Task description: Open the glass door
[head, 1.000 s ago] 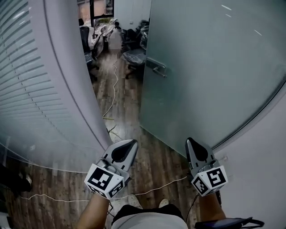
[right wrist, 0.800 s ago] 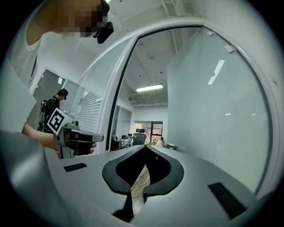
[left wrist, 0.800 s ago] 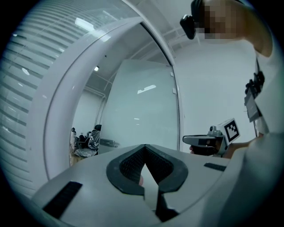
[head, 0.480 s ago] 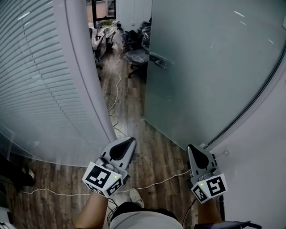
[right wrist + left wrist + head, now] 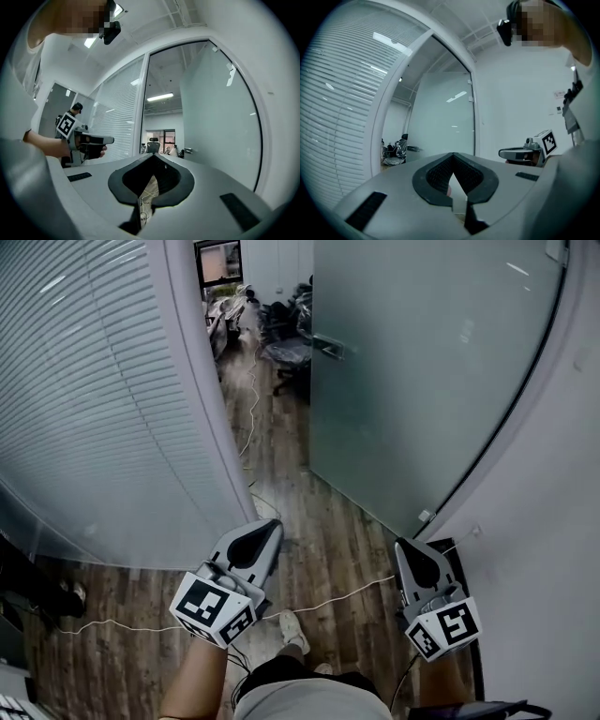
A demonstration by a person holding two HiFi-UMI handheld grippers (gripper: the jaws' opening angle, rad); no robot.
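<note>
The frosted glass door stands swung inward, and its metal handle shows on the far edge. The doorway gap lies between it and the white frame post. My left gripper is held low in front of me, pointing at the gap, shut and empty. My right gripper is beside it near the door's hinge side, also shut and empty. Neither touches the door. In the left gripper view the left gripper faces the door. The right gripper in its own view faces the door and its handle.
A glass wall with blinds curves along the left. A thin white cable runs over the wooden floor and through the doorway. Office chairs stand in the room beyond. A white wall closes the right side. My shoe is below.
The doorway, door edge and handle have slid up and farther off in the head view. Both grippers keep their place low in the view and stay shut.
</note>
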